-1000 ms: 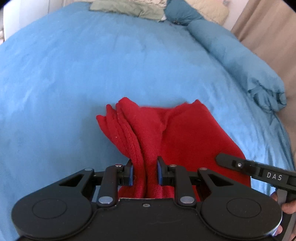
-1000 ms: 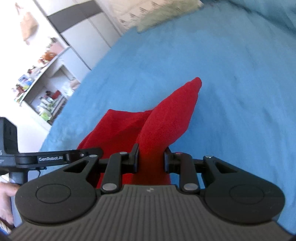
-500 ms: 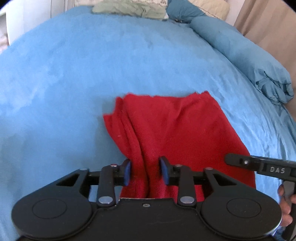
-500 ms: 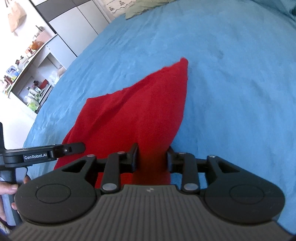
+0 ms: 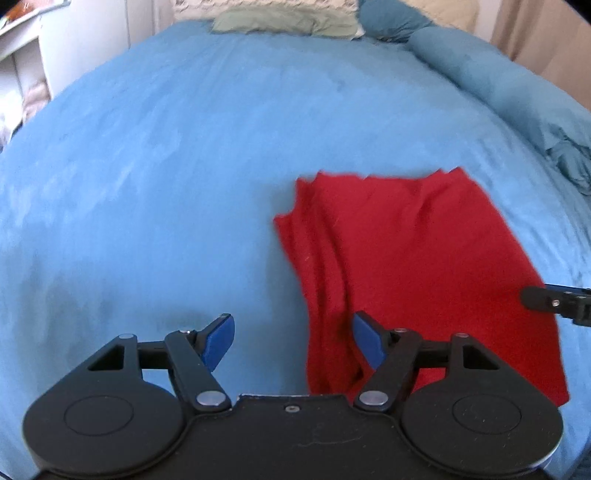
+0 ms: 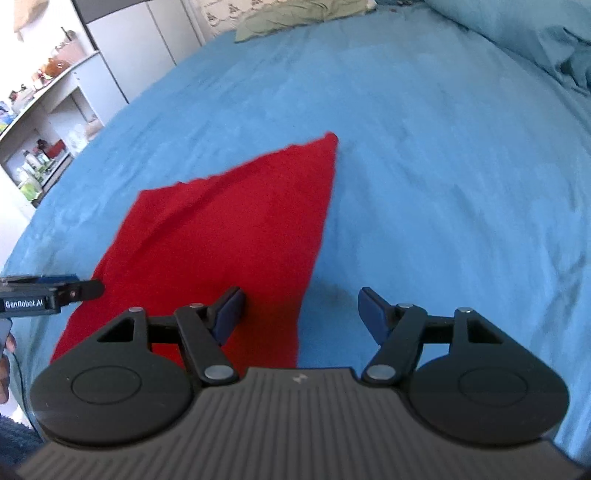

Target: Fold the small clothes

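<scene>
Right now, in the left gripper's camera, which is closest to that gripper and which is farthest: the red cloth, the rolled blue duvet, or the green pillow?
From the left gripper:
1. Red knitted cloth, just ahead, right.
2. Rolled blue duvet, along the bed's right edge.
3. Pale green pillow, at the bed's far end.

A blue bedspread (image 5: 155, 177) with a green pillow (image 5: 284, 22) at its head; cluttered shelves (image 6: 33, 147) alongside.

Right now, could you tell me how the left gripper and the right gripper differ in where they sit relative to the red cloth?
The left gripper stands at the red cloth's rumpled, layered left edge, with only its right finger over fabric; the right gripper stands at the smooth right edge, with only its left finger over fabric. The left gripper's body is smooth black; the right gripper's is ribbed grey. Both are open, holding nothing, with blue-padded fingers.
</scene>
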### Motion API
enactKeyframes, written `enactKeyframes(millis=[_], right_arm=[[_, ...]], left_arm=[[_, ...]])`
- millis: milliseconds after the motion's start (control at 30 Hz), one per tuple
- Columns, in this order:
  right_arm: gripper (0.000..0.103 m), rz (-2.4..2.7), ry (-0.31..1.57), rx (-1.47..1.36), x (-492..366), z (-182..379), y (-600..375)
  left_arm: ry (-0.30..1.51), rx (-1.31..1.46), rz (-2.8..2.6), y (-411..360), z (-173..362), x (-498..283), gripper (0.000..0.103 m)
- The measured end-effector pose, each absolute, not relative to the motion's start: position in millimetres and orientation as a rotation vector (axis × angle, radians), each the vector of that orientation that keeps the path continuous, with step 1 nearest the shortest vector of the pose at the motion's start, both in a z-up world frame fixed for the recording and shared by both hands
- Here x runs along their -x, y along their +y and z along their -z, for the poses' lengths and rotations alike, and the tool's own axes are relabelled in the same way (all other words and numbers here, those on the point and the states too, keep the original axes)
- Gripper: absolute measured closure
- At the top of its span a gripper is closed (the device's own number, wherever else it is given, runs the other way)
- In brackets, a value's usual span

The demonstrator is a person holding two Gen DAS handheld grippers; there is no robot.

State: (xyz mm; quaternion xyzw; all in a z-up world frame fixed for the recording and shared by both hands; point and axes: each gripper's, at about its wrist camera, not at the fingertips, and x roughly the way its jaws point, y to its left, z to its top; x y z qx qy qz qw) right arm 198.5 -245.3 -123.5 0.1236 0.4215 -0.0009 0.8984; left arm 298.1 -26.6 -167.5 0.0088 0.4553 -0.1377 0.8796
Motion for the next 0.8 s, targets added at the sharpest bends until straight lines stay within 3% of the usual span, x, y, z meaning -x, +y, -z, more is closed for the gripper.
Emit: enactKeyframes(millis=[133,300,400,467,633,800], right_arm=[[0.016,0.000,0.855,-0.295,-195.2,122.3,-252.0],[0.015,0.003,0.773,-0.209,-166.3,74.2,-236.8],[0.001,0.034,0.728,-0.183,-140.3,35.0,-222.3],[0.000,0.068,0.690,-0.168,-120.8,9.4,-211.2],[0.000,0.142,0.637,-0.115,-72.8,-41.2,-183.6],[0.000,0.161,0.646,-0.087,-26.8,-69.3,-161.8]], left_arm=[[0.969,0.039,0.257,-16.5,164.6,-300.1,0.030],[0.862,0.018,0.228,-8.9,112.3,-272.5,0.029],[0.771,0.008,0.189,-2.5,67.8,-242.0,0.012],[0.688,0.008,0.178,-0.3,37.9,-214.9,0.000],[0.595,-0.010,0.150,-1.5,-14.9,-152.9,0.000],[0.605,-0.041,0.141,-2.7,-26.1,-108.0,0.000]])
